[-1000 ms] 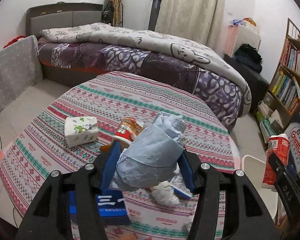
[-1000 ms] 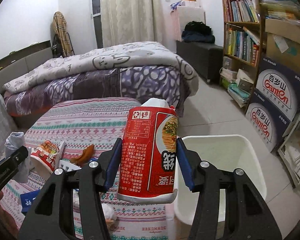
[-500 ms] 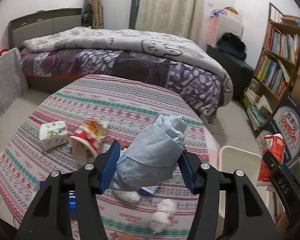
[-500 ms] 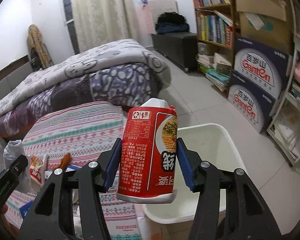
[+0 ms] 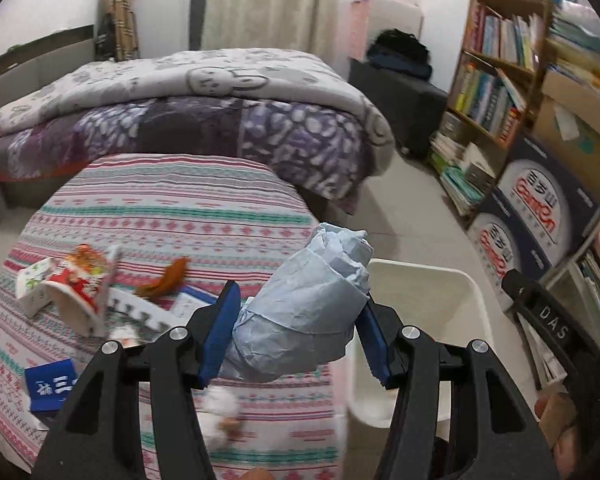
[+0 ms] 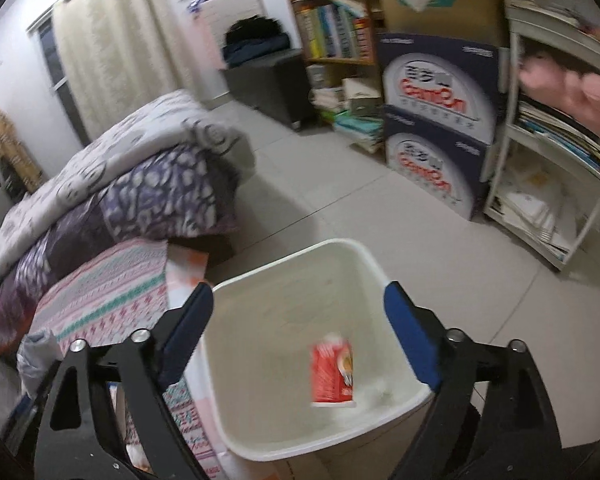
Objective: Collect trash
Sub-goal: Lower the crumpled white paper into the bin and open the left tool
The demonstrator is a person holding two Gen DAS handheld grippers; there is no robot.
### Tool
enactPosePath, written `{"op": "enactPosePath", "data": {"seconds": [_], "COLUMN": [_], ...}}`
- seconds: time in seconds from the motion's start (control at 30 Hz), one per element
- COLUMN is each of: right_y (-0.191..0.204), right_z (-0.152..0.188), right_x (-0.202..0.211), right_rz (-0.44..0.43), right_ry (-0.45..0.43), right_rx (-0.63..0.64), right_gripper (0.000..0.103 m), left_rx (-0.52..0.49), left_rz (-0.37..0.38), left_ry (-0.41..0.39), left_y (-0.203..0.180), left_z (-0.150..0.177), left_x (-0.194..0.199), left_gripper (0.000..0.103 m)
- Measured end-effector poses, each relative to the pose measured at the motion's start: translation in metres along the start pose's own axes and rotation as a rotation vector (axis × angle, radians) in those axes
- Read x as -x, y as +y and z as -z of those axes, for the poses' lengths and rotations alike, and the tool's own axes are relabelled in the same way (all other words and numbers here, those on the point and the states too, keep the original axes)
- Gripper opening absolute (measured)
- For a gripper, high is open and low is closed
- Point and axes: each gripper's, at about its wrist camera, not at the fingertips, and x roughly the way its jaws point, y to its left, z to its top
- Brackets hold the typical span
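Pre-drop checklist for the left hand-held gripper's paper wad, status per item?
1. Left hand-held gripper shut on the blue-grey paper wad: ok.
2. Right hand-held gripper open and holding nothing: ok.
3. Red noodle cup inside the white bin: ok, though blurred, so whether it has settled, cannot tell.
4. Wad over the bin opening: not ok; it sits at the bin's left rim, mostly over the striped table.
5. Right hand-held gripper clear of the bin mouth: not ok; its fingers frame the opening.
6. Table trash remaining: ok to continue; second noodle cup and brown peel still there.
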Motion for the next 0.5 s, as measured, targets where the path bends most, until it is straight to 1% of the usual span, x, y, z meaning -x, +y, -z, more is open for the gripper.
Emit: {"op": "enactPosePath", "data": {"seconds": [0.17, 0.33, 0.43, 0.47, 0.5], "right_y": [-0.026, -0.055, -0.069, -0.071, -0.075], "right_z": [-0.012, -0.02, -0.024, -0.024, -0.024], "right_x": [0.005, 0.01, 0.014, 0.015, 0.017], "right_rz": [0.039, 0.063, 0.07, 0.071, 0.071], "right_ry": [-0.019, -0.041, -0.055, -0.059, -0.063], "right_rx": [-0.097, -0.211, -0.267, -0.278, -0.289], "right_gripper": [0.09, 0.091, 0.091, 0.091, 0.091], "left_rx": [-0.037, -0.071, -0.093, -0.103, -0.107], "left_rz": [0.043, 0.083, 0.122, 0.147, 0.166], "left_ry": [0.024, 0.044, 0.049, 0.048, 0.045], "left_y": [-0.03, -0.057, -0.074, -0.082, -0.084], "left_z": [-0.002, -0.004, -0.008, -0.011, -0.013], "left_x": [-0.007, -0.011, -0.011, -0.01, -0.008], "left_gripper": [0.056, 0.058, 0.059, 0.064, 0.073]}}
